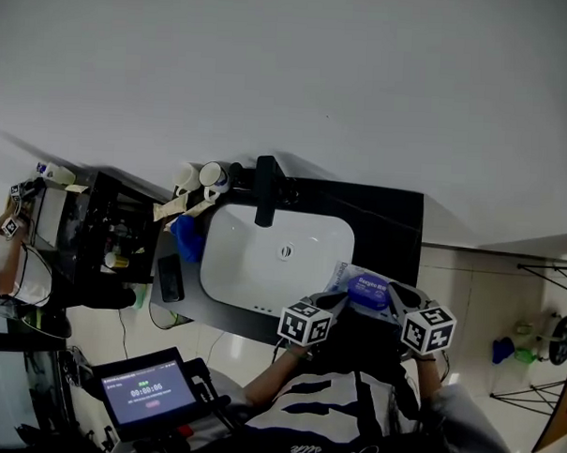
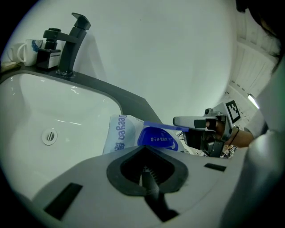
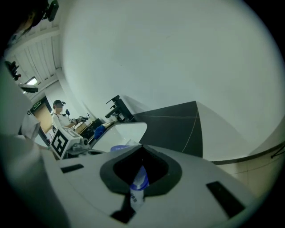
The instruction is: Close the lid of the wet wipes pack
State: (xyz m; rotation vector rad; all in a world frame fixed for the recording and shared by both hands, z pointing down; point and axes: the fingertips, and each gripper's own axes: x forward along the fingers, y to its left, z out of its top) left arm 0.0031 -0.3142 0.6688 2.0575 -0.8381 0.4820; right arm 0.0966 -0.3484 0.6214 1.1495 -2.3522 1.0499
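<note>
The wet wipes pack (image 1: 363,288) is white and blue with a blue oval lid. It lies on the black counter at the sink's right rim. In the left gripper view the pack (image 2: 119,133) sits just past my jaws, with its lid flap (image 2: 161,137) raised. My right gripper (image 2: 192,121) reaches in from the right and holds the flap's edge. In the right gripper view a blue and white flap (image 3: 139,181) is pinched in my right gripper (image 3: 138,187). My left gripper (image 2: 144,173) is shut with nothing seen between its jaws, at the pack's near side (image 1: 329,304).
A white sink basin (image 1: 235,261) with a drain and a black faucet (image 1: 265,187) lies left of the pack. Two mugs (image 1: 199,177) stand behind the sink. A blue cloth (image 1: 187,237) lies at its left. A phone (image 1: 170,277) and a timer screen (image 1: 145,390) are nearer me.
</note>
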